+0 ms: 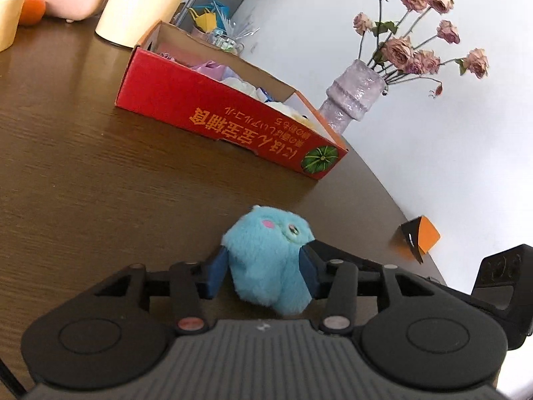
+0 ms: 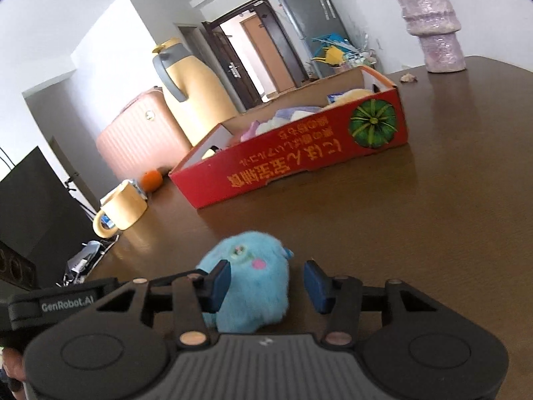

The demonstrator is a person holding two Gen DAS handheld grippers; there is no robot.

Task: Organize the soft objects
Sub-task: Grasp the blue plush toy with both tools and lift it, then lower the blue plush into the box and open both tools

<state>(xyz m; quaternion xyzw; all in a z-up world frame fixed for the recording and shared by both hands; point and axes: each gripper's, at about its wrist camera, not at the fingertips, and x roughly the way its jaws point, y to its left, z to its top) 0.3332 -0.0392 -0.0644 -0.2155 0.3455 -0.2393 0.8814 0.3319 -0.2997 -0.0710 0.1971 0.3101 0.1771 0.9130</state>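
- The left gripper [image 1: 263, 268] is pinching the blue plush toy [image 1: 271, 256] between its blue pads [image 1: 216, 275], both pressing into the fur.
- The right gripper [image 2: 266, 283] is standing with its jaws apart around the same toy [image 2: 251, 283]; the left pad [image 2: 220, 283] is touching the fur, while the right pad is sitting clear of it.
- The toy is sitting over the dark wooden table [image 1: 83, 166], in front of the box.
- Farther back, the red cardboard box [image 1: 213, 113] is lying open, holding other soft items [image 2: 289, 116].
- Beyond it, a lilac vase [image 1: 353, 96] of dried roses [image 1: 416, 30] is standing near the table edge.
- A yellow mug [image 2: 123, 210], an orange [image 2: 151, 180] and a yellow thermos jug [image 2: 196, 90] are standing to the box's far side.
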